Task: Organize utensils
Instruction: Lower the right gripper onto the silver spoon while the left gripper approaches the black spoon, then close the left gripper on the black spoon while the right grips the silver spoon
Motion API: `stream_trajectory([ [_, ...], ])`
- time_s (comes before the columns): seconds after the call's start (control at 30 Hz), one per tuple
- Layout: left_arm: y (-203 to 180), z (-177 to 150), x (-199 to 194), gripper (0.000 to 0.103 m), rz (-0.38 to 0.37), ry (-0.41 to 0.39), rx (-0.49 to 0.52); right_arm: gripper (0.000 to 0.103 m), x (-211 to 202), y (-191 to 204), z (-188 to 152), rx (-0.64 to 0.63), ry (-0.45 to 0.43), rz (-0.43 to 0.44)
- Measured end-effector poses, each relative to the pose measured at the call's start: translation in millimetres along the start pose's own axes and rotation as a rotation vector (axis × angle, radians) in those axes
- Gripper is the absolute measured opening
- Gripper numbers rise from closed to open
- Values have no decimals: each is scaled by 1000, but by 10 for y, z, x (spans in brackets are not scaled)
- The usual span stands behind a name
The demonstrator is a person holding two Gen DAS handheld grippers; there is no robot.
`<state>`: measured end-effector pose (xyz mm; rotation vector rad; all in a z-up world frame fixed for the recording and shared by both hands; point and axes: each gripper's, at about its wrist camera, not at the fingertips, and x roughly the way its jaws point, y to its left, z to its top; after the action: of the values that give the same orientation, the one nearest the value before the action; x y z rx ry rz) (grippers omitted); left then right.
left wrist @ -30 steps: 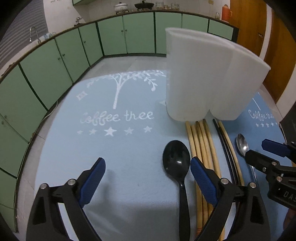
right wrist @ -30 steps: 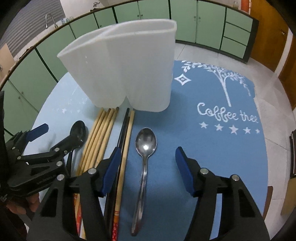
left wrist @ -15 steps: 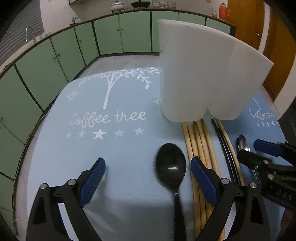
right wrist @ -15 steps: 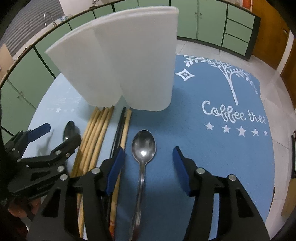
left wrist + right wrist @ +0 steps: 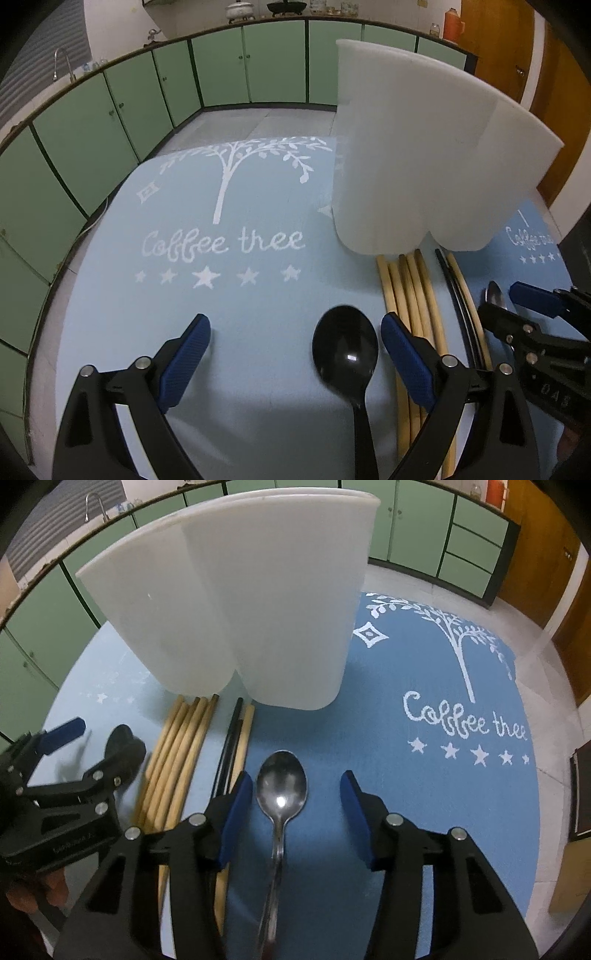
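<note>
Reading "Coffee tree" in white script under a tree drawing on the light blue mat [image 5: 258, 314]; showing again, likewise with white stars beneath, on the darker blue mat [image 5: 424, 812].

Dim indoor light, strong fisheye warp, mostly sharp centre in both views.

Illumination is weak and cool, from overhead: 1 small highlight sits on the black spoon [image 5: 345, 353] bowl and 1 brighter glare spot on the metal spoon [image 5: 281, 791]. Soft shadows pool on the blue mat [image 5: 236, 302] under the near fingers [image 5: 184, 363]. The white holder [image 5: 236, 602] reads evenly lit, not blown out. Straight cabinet lines [image 5: 122, 110] bow hard toward the rim; black vignette fills all 4 corners. The metal spoon's handle blurs at the bottom edge; the left gripper [image 5: 79, 744] shows slight smear in the right wrist view.
</note>
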<state>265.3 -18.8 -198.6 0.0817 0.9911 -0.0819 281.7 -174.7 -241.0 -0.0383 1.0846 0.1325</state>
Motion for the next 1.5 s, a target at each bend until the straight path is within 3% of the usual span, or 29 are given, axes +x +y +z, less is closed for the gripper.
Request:
stream_trajectory([
  [0.33, 96, 26, 116, 92, -5, 25, -32, 49, 18, -44, -13, 0, -1, -14],
  [0.43, 94, 8, 98, 87, -21, 28, -33, 44, 20, -9, -18, -2, 0, -14],
  [0.5, 61, -14, 68, 75, -31, 24, -34, 38, 19, 13, -17, 3, 0, -12],
  [0.53, 50, -21, 43, 72, -37, 20, -31, 29, 9, 9, -27, 5, 0, -2],
  [0.67, 43, -39, -38, 35, -67, 6, -25, 27, -10, -42, -41, 18, -4, 25],
  [0.8, 61, -54, -124, 34, -129, -16, -33, 27, -147, -162, -90, 63, -57, 85],
  [1.0, 103, -78, -534, 34, -180, -168, -32, 27, -560, -290, -179, 47, -208, 109],
  [1.3, 116, -82, -994, 34, -172, -327, -22, 27, -1045, -377, -167, 45, -339, 173],
  [1.5, 126, 98, -1271, 34, -182, -424, -38, 27, -1383, -424, -8, 31, -437, 187],
])
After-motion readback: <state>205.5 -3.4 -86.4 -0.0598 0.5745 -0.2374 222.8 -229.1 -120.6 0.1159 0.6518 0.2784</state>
